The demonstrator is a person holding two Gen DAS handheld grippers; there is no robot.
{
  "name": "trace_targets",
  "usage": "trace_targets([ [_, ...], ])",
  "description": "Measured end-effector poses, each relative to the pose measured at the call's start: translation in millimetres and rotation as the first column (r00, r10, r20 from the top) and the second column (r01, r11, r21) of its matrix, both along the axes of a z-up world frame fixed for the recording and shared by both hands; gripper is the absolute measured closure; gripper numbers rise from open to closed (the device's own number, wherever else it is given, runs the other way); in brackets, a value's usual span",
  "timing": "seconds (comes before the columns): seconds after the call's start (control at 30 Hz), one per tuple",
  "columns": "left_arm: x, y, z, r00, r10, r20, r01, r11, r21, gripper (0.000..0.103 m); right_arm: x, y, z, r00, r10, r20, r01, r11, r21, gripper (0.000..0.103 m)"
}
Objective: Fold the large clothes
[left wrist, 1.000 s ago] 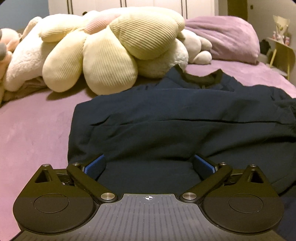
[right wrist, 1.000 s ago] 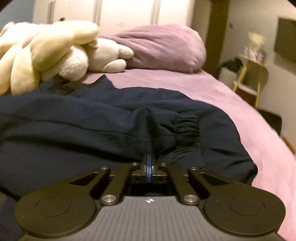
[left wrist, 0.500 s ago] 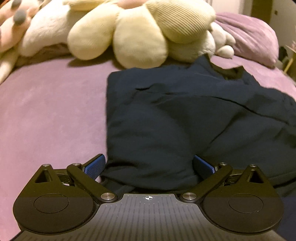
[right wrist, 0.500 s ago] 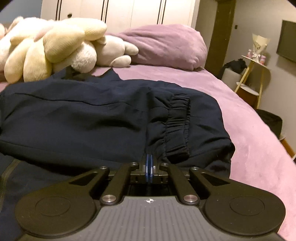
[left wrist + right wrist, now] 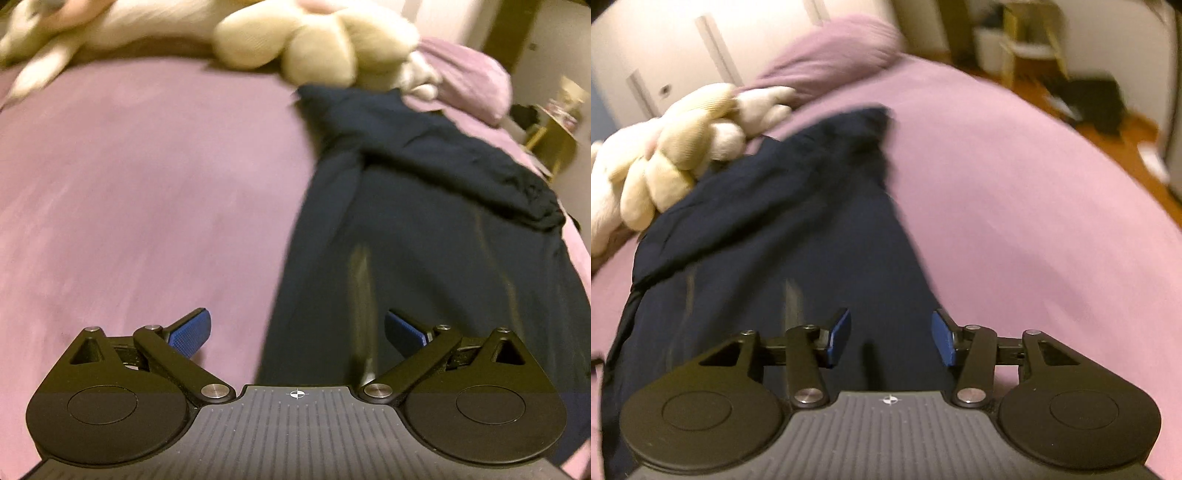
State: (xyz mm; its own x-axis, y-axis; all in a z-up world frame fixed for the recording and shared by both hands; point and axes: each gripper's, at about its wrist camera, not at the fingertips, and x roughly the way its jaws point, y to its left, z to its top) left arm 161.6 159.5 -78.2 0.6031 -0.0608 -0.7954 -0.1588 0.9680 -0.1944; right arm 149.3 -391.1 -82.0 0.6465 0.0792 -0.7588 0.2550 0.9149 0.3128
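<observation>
A dark navy jacket [image 5: 424, 229] lies on the purple bed, its sleeves folded across its upper part and a pale zipper line running down its front. It also shows in the right wrist view [image 5: 798, 236]. My left gripper [image 5: 297, 332] is open and empty, above the jacket's near left edge. My right gripper [image 5: 891, 338] is open and empty, above the jacket's near right edge. Both views are blurred by motion.
The purple bedspread [image 5: 140, 192] stretches left of the jacket and right of it [image 5: 1027, 206]. Cream plush toys [image 5: 314, 40] and a purple pillow [image 5: 469, 77] lie at the bed's head. A yellow side table [image 5: 554, 144] and wooden floor [image 5: 1108, 125] lie beyond the right edge.
My right gripper was shut on the jacket's sleeve and now stands open. Both grippers have pulled back and risen toward the jacket's near end; the left swung to the left edge.
</observation>
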Motion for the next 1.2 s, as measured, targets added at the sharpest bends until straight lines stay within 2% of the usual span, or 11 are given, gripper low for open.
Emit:
trace_targets([
  [0.1,-30.9,11.8,-9.2,0.997,0.071,-0.030,-0.072,0.997,-0.040,0.000,-42.9,-21.9,-8.4,0.999,-0.038,-0.031,0.041,0.993,0.112,0.051],
  [0.23,-51.0,15.8,-17.6,0.996,0.072,-0.053,-0.078,0.990,-0.116,0.000,-63.2,-35.8,-24.3,0.999,-0.023,-0.044,0.034,0.962,0.271,0.044],
  [0.4,-59.7,19.8,-25.8,0.995,0.035,-0.093,-0.051,0.983,-0.179,0.002,-60.9,-40.7,-30.1,0.998,-0.007,-0.062,0.025,0.952,0.306,0.045],
  [0.47,-64.1,23.3,-28.2,0.994,0.039,-0.101,-0.059,0.976,-0.208,0.005,-59.3,-41.9,-28.0,0.998,0.015,-0.063,0.005,0.952,0.305,0.049],
  [0.6,-68.1,26.9,-27.3,0.994,0.021,-0.109,-0.045,0.974,-0.223,0.010,-60.1,-44.4,-23.4,0.996,0.054,-0.071,-0.032,0.960,0.279,0.049],
  [0.67,-67.7,27.2,-27.0,0.993,-0.005,-0.118,-0.021,0.975,-0.220,0.010,-60.8,-46.2,-23.1,0.995,0.058,-0.078,-0.036,0.965,0.258,0.040],
  [0.77,-65.9,25.4,-28.0,0.990,-0.053,-0.130,0.025,0.977,-0.210,0.010,-67.1,-52.2,-26.1,0.995,0.056,-0.079,-0.033,0.964,0.264,0.037],
  [0.9,-63.1,20.8,-25.2,0.983,-0.107,-0.149,0.077,0.977,-0.197,0.024,-69.2,-55.0,-31.8,0.992,0.086,-0.087,-0.055,0.947,0.316,0.038],
  [1.0,-62.1,19.4,-23.5,0.979,-0.135,-0.154,0.101,0.972,-0.211,0.039,-71.3,-51.4,-28.4,0.987,0.138,-0.080,-0.107,0.944,0.311,0.053],
  [1.07,-62.0,16.8,-21.8,0.978,-0.140,-0.157,0.107,0.974,-0.201,0.042,-71.7,-48.7,-27.4,0.982,0.169,-0.085,-0.137,0.946,0.294,0.069],
  [1.2,-60.5,11.5,-22.5,0.976,-0.148,-0.160,0.119,0.977,-0.175,0.043,-73.6,-49.2,-24.9,0.978,0.199,-0.069,-0.166,0.928,0.334,0.076],
])
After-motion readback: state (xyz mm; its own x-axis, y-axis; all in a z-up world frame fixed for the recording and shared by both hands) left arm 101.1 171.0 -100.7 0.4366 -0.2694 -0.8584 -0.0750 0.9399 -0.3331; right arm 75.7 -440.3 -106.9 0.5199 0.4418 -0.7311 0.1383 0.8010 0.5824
